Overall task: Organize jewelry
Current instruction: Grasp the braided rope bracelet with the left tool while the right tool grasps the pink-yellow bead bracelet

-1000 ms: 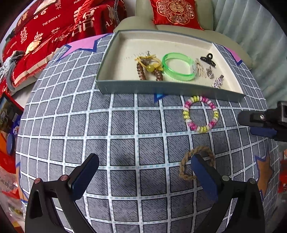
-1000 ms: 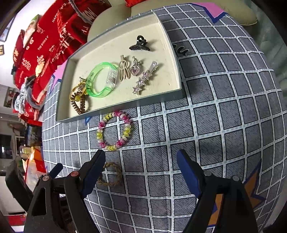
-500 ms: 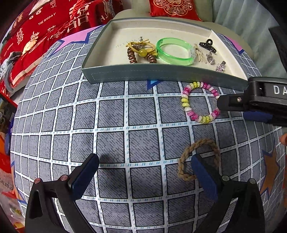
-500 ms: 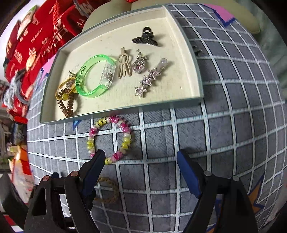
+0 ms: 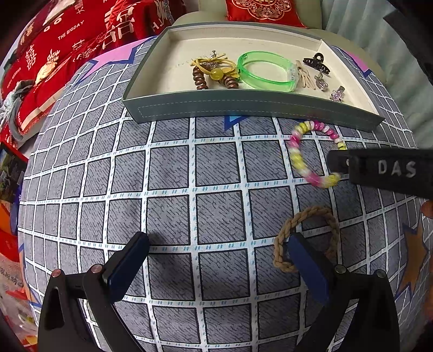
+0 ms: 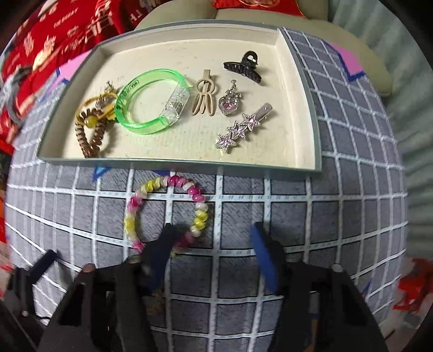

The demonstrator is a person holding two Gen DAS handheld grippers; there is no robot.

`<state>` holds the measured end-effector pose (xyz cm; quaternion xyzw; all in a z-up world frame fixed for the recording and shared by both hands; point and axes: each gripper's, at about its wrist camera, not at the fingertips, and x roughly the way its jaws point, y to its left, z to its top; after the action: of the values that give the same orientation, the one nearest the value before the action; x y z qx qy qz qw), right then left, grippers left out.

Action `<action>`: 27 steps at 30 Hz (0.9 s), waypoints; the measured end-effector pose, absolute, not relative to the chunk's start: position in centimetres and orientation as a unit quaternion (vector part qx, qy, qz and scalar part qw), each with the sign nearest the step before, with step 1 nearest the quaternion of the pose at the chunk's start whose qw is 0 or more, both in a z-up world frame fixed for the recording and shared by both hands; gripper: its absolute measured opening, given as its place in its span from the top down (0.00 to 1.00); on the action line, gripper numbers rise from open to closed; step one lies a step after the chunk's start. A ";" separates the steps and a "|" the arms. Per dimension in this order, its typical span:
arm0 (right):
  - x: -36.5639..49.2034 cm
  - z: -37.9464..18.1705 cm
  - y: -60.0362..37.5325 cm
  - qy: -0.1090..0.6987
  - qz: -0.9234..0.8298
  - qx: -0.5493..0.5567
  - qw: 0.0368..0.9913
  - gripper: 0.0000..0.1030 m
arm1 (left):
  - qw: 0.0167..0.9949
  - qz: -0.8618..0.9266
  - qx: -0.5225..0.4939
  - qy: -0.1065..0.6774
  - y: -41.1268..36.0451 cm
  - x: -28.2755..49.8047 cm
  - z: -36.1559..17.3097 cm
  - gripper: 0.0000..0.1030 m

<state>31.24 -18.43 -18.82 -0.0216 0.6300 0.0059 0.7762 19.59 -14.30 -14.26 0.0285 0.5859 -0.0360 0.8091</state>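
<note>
A grey tray (image 5: 243, 108) (image 6: 178, 163) at the far side holds a green bangle (image 6: 151, 103), a brown coil tie (image 6: 89, 135), a black claw clip (image 6: 243, 66), a heart pendant (image 6: 230, 104) and a star clip (image 6: 240, 130). A pink and yellow bead bracelet (image 6: 165, 211) (image 5: 311, 154) lies on the checked cloth just before the tray. My right gripper (image 6: 213, 238) hangs over its near right side; its jaws are closing, with the bracelet's edge against the left finger (image 6: 162, 249) and no pinch. My left gripper (image 5: 216, 243) stands open, its right finger (image 5: 305, 260) over a braided brown ring (image 5: 305, 232).
The grey checked cloth (image 5: 189, 189) covers a rounded surface that falls away on all sides. Red bedding (image 5: 67, 40) lies at the far left and a red cushion (image 5: 262, 10) behind the tray. The right gripper's black body (image 5: 379, 170) reaches in over the bracelet.
My right gripper moved left over the bead bracelet, rolled, and its jaws narrowed. The left gripper stayed in place over the braided ring.
</note>
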 end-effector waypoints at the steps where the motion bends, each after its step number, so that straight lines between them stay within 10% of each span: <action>1: 31.2 -18.8 -18.2 0.629 0.010 -0.026 0.777 0.56 | 0.809 -0.037 0.031 0.586 -14.3 19.5 -14.2 0.00; 8: 30.1 -18.7 -18.3 0.631 0.027 -0.030 0.775 0.91 | 0.809 -0.051 0.052 0.584 -15.4 19.4 -14.0 0.00; 27: 24.3 -16.4 -26.8 0.623 0.038 0.042 0.780 0.91 | 0.801 -0.127 0.079 0.579 -18.3 18.9 -13.2 0.30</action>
<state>24.28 -26.80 -16.43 0.0423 0.6234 0.0385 0.7798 18.94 -18.33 -13.22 0.0787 0.5793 -0.1267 0.8013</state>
